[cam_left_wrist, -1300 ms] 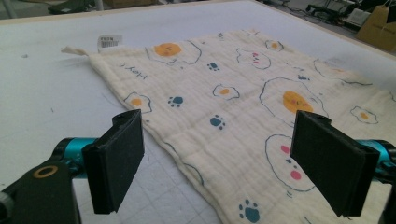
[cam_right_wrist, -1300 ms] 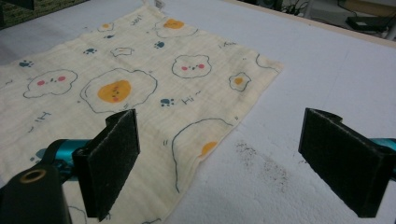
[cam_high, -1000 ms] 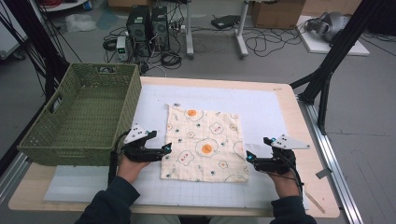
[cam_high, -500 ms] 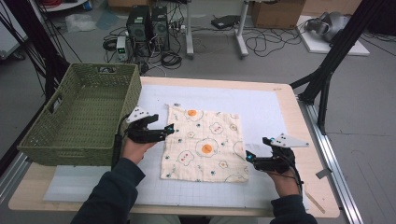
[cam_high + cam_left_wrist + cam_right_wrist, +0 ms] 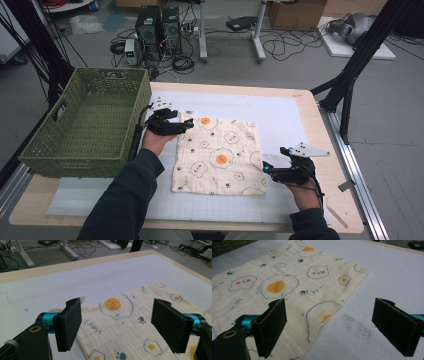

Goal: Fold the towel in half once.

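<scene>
While the left gripper (image 5: 186,124) is straddling the far left corner of the cloth (image 5: 220,156), its wide jaws have just been narrowing; lower them before pinching. The right gripper (image 5: 266,169) is waiting, gaping, beside the near right edge.

Wide-apart right gripper (image 5: 342,327) over cloth (image 5: 287,285) edge

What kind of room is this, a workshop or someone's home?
It looks like a lab or workshop set up for recordings: computer towers and loose cables on a bare floor, black frame struts beside the table, and a cardboard box behind.
</scene>
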`<state>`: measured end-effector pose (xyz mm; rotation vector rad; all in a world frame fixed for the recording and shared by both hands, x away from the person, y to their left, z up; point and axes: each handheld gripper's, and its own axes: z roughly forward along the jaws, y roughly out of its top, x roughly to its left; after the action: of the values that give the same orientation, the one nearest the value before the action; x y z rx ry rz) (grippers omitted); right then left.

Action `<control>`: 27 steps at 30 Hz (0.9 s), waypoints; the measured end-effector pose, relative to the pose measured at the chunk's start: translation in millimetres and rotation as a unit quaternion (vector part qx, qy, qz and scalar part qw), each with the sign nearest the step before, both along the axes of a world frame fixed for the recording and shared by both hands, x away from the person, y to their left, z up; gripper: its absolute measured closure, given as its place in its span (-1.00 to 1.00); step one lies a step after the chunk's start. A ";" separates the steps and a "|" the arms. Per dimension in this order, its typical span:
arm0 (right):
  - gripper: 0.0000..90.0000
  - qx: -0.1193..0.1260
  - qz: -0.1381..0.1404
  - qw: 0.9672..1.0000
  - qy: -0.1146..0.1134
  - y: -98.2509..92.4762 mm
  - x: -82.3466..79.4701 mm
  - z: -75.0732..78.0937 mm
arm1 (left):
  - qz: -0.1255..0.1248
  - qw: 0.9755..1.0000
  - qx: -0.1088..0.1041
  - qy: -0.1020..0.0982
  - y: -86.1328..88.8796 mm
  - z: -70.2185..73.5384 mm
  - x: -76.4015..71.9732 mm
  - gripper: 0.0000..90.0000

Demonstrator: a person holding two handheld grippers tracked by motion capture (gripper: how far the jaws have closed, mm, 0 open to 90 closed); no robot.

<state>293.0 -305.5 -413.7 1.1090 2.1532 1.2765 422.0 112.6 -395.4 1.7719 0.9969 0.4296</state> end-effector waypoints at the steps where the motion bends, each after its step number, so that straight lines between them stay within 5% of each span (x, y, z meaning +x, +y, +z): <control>1: -0.74 -0.001 0.001 1.000 -0.001 -0.1 0.7 -0.4 | 0.005 1.000 0.007 0.000 -0.6 -0.6 3.7 -0.42; 7: -0.74 0.000 0.004 1.000 -0.002 1.1 0.7 -0.4 | 0.048 0.997 0.040 0.033 1.9 -21.0 22.9 -0.36; 12: -0.74 0.001 0.006 1.000 0.003 1.4 1.2 -1.0 | 0.065 0.995 0.071 0.041 1.7 -30.2 34.5 -0.25; 24: -0.74 -0.001 0.009 1.000 0.011 2.4 5.6 -4.0 | 0.063 0.986 0.137 0.073 -18.6 -50.4 56.1 -0.04; 27: -0.74 0.000 0.010 1.000 0.022 2.9 7.8 -5.7 | 0.064 0.987 0.132 0.071 -18.7 -51.5 56.6 0.00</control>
<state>300.8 -302.6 -419.4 1.1280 2.2011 1.2716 478.6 93.9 -446.9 2.0025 1.2035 0.5433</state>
